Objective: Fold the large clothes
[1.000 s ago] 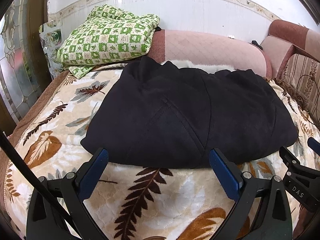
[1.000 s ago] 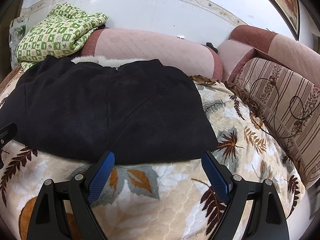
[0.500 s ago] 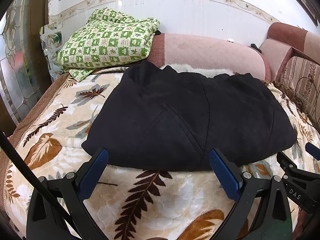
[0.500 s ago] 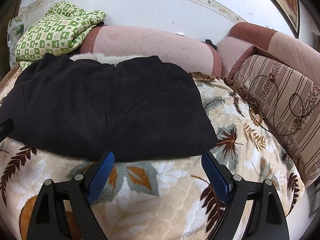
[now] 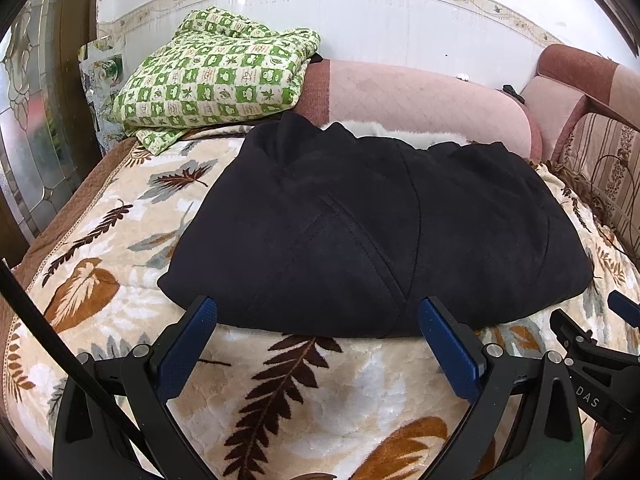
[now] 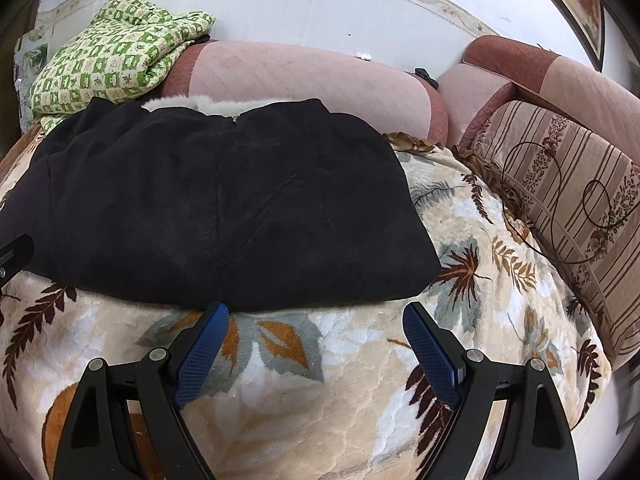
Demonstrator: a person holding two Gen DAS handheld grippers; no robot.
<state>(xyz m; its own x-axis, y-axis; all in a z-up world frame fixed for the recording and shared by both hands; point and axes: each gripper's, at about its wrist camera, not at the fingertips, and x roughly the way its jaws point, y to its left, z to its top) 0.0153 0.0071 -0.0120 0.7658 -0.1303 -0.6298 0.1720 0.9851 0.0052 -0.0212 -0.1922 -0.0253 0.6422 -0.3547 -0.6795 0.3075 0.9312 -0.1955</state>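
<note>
A large black garment (image 5: pixel 372 232) lies folded into a wide bundle on the leaf-patterned blanket (image 5: pixel 320 392); it also shows in the right wrist view (image 6: pixel 224 208). A white fur collar (image 5: pixel 384 130) pokes out at its far edge. My left gripper (image 5: pixel 316 320) is open and empty, just short of the garment's near edge. My right gripper (image 6: pixel 314 316) is open and empty, at the near edge toward the garment's right end. The right gripper's body shows at the lower right of the left wrist view (image 5: pixel 596 376).
A green checked quilt (image 5: pixel 216 76) is piled at the back left on the pink sofa back (image 5: pixel 420 100). A striped cushion (image 6: pixel 572 200) and sofa arm stand on the right. A glass door (image 5: pixel 28 128) is at the far left.
Both grippers have drawn back slightly and tilted; the garment sits a little farther and lower in view. Nothing was taken hold of.
</note>
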